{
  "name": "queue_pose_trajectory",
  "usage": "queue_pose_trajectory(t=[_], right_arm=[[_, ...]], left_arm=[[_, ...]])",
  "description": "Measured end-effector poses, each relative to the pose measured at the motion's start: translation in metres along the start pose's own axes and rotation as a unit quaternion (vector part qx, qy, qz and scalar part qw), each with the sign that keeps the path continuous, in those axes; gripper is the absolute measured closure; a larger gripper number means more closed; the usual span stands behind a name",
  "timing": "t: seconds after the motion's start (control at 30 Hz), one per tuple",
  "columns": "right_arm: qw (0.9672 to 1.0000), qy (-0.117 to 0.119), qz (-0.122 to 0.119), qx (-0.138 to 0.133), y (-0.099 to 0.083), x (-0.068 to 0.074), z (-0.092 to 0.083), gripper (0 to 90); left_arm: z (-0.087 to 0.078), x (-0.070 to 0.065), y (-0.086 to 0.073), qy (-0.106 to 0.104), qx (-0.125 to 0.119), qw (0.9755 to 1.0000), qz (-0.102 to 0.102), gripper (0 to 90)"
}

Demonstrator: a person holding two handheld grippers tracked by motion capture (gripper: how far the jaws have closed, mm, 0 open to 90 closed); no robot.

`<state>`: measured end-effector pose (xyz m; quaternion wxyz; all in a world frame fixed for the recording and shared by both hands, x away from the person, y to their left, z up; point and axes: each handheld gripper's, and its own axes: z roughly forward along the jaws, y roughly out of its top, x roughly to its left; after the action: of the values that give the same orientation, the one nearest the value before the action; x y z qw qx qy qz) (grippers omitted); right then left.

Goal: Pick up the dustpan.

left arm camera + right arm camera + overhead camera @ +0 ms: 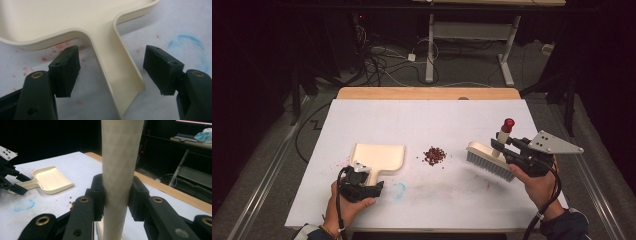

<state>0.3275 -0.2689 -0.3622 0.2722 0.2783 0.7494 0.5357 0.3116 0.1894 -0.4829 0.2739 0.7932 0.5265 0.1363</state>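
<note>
Left gripper: jaws apart, straddling dustpan handle for pickup.
Right gripper: clamps brush handle, ready to sweep crumbs.

Lab: floor cables, test table

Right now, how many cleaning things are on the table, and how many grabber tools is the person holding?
Dustpan: 1
Brush: 1
Pile of red crumbs: 1
Grippers: 2, the left gripper open around the dustpan's handle, the right gripper shut on the brush's handle
Total: 5
</note>
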Motion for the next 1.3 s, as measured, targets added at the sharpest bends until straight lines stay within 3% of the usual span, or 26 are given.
queue_pose_trajectory(t=[0.17, 0.2, 0.3, 0.37, 0.5, 0.57, 0.67, 0.87, 1.1, 1.23, 1.3], right_arm=[[1.0000, -0.003, 0.000, -0.003, 0.001, 0.000, -0.002, 70.2], [1.0000, -0.002, 0.000, -0.005, 0.001, 0.000, -0.002, 70.2], [1.0000, -0.001, 0.000, -0.006, 0.002, -0.001, -0.002, 70.2], [1.0000, 0.000, -0.001, -0.007, 0.002, -0.001, -0.003, 70.3], [1.0000, 0.001, 0.001, -0.008, 0.002, -0.001, -0.003, 70.2], [1.0000, 0.001, 0.000, -0.009, 0.002, -0.002, -0.003, 70.3], [1.0000, 0.000, 0.001, -0.006, 0.001, -0.002, -0.002, 70.2], [1.0000, 0.003, 0.004, -0.007, 0.001, -0.004, 0.000, 70.3], [1.0000, 0.004, 0.008, -0.001, 0.001, -0.008, 0.003, 70.3], [1.0000, 0.000, 0.008, -0.001, 0.001, -0.008, 0.005, 70.3], [1.0000, 0.002, 0.008, 0.000, 0.001, -0.008, 0.005, 70.3]], left_arm=[[0.003, 0.000, 0.005, 0.010, 0.003, 0.9999, 0.001, 33.4], [0.003, 0.000, 0.006, 0.010, 0.002, 0.9999, 0.002, 40.1], [0.003, 0.002, 0.009, 0.004, 0.007, 0.9999, 0.010, 45.3], [0.004, 0.004, 0.011, 0.001, 0.007, 0.9999, 0.010, 55.6], [0.005, 0.010, 0.013, -0.006, 0.007, 0.9998, 0.019, 63.4], [0.005, 0.011, 0.015, -0.007, 0.009, 0.9996, 0.025, 63.6], [0.004, 0.014, 0.017, -0.006, 0.007, 0.9985, 0.055, 63.8], [-0.006, 0.029, 0.022, -0.008, 0.015, 0.9967, 0.079, 63.9], [-0.026, 0.038, 0.024, -0.040, 0.024, 0.9916, 0.121, 64.0], [-0.036, 0.033, 0.022, -0.063, 0.025, 0.9858, 0.154, 64.0], [-0.038, 0.029, 0.021, -0.066, 0.028, 0.9842, 0.162, 64.0]])
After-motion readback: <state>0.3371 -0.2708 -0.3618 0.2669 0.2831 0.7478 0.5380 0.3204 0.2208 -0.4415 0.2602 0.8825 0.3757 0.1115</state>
